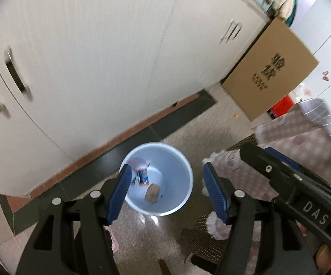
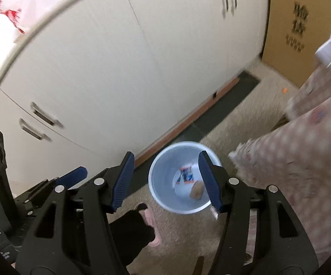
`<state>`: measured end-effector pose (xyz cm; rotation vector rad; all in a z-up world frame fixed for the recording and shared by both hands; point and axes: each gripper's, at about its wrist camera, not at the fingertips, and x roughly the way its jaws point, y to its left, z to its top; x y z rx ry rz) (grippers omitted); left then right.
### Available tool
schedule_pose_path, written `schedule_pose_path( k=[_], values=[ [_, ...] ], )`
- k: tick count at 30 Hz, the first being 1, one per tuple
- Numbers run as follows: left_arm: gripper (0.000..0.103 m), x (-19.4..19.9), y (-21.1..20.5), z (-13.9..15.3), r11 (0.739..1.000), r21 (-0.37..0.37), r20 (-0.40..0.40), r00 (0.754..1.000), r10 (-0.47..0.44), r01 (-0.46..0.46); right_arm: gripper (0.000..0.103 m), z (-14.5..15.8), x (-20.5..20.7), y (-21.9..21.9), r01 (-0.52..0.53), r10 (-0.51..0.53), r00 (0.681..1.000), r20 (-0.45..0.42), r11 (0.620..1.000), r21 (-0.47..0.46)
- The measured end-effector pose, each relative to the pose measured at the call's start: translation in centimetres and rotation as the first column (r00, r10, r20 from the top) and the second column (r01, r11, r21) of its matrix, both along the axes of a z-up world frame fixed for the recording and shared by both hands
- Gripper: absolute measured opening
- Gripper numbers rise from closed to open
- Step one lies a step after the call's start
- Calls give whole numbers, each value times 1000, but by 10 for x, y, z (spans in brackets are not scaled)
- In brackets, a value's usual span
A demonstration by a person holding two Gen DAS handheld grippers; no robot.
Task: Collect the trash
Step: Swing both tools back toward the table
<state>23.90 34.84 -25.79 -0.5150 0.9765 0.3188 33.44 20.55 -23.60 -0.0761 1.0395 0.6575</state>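
We hold the left hand-held gripper (image 1: 164, 192) above a pale blue bin (image 1: 186, 197) that stands on the speckled floor (image 1: 147, 240), its blue pads spread apart with nothing between them. Through that gap we look straight down into the bin, where two pieces of trash lie on the bottom: a blue and white wrapper (image 1: 140, 176) toward the far side and a crumpled brown paper wad (image 1: 152, 193) nearer to us, just beside it.

Our right hand-held gripper (image 2: 166, 181) hangs over the same bin from a slightly different angle, jaws also apart and empty. In its view the wrapper (image 2: 185, 176) and the brown wad (image 2: 197, 190) sit well below the pads, the wad partly hidden behind the right finger.

The bin stands near the base of white cabinet doors (image 1: 96, 57). A cardboard box (image 1: 271, 68) leans further along, and a patterned pink cloth (image 2: 303, 160) drapes to the right.
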Motion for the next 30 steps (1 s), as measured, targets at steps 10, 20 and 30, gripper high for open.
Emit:
schedule_pose_path(
  k=[10,20,30],
  values=[
    [67,-28,-78,132,985,160,224,970,-95,60,58,135,-49,-87,32,-58,959,276,995,99],
    [70,-20,-233,196,923,233,310,877,-368,305,60,196,-76,-257,213,-262,880,396,963,164],
    [70,61,-394,228,779,289,221,753,-620,557,60,197,-60,-444,488,-512,763,395,857,167]
  ],
)
